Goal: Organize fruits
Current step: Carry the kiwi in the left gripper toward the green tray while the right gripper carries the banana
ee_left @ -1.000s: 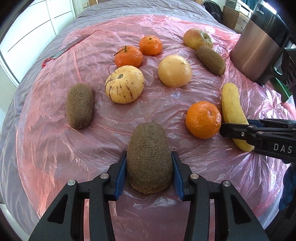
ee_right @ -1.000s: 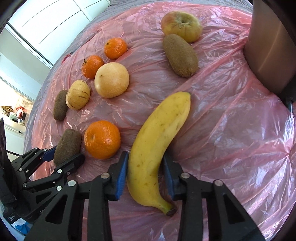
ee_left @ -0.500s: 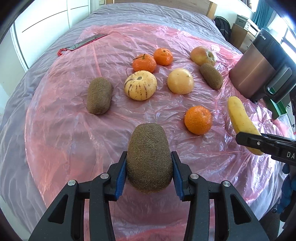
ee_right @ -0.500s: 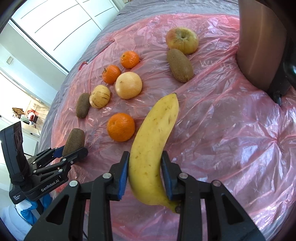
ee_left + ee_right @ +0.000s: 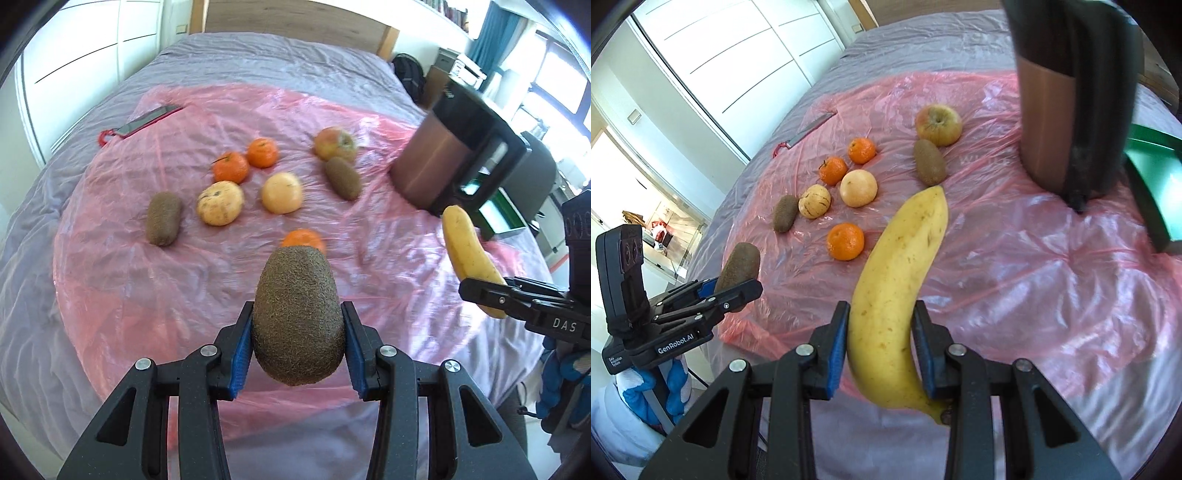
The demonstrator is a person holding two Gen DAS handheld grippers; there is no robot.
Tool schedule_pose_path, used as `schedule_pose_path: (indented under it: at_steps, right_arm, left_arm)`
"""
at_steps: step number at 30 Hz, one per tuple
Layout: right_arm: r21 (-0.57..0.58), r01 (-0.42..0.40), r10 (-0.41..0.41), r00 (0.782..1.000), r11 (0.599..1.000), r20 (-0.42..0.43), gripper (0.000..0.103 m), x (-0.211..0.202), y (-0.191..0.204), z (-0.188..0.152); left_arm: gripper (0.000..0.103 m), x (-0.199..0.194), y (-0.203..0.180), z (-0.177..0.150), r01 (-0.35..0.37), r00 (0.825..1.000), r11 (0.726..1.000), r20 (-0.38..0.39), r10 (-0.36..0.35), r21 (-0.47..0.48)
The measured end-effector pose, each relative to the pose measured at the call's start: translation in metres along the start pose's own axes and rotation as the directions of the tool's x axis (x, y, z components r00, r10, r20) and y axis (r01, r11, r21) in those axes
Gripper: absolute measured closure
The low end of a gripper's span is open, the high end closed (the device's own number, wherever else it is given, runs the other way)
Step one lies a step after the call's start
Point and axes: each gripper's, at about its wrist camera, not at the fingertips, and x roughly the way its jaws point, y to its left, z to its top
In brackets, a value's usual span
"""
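My left gripper (image 5: 297, 347) is shut on a brown kiwi (image 5: 297, 317) and holds it high above the pink plastic sheet (image 5: 147, 288). My right gripper (image 5: 881, 343) is shut on a yellow banana (image 5: 897, 280), also lifted; the banana shows in the left wrist view (image 5: 469, 254). On the sheet lie two kiwis (image 5: 162, 218) (image 5: 342, 178), three mandarins (image 5: 229, 167) (image 5: 262, 152) (image 5: 846, 241), a striped melon (image 5: 220, 202), a pale round fruit (image 5: 282, 192) and an apple (image 5: 335, 143).
A dark metal jug (image 5: 454, 155) stands at the sheet's right edge. A green tray (image 5: 1152, 173) lies beyond it. A knife with a red loop (image 5: 144, 120) lies at the far left. The sheet covers a grey bed (image 5: 37, 258).
Both grippers have risen and pulled back from the sheet, carrying the kiwi and the banana. The fruits on the sheet look smaller and farther away.
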Motion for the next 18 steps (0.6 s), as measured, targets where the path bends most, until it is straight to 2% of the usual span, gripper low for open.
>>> schedule_pose_path:
  at_steps: [9,18]
  right_arm:
    - [0.042,0.057,-0.061,0.992,0.997,0.106,0.103,-0.077,-0.043,-0.022]
    - [0.095,0.145,-0.162,0.965,0.985,0.205,0.103,-0.141,-0.101,-0.02]
  left_arm:
    - [0.064,-0.019,-0.079,0.01,0.117,0.993,0.988,0.01,-0.118,0.103]
    - [0.064,-0.016,-0.176,0.025,0.229,0.973,0.947,-0.04,-0.226,0.224]
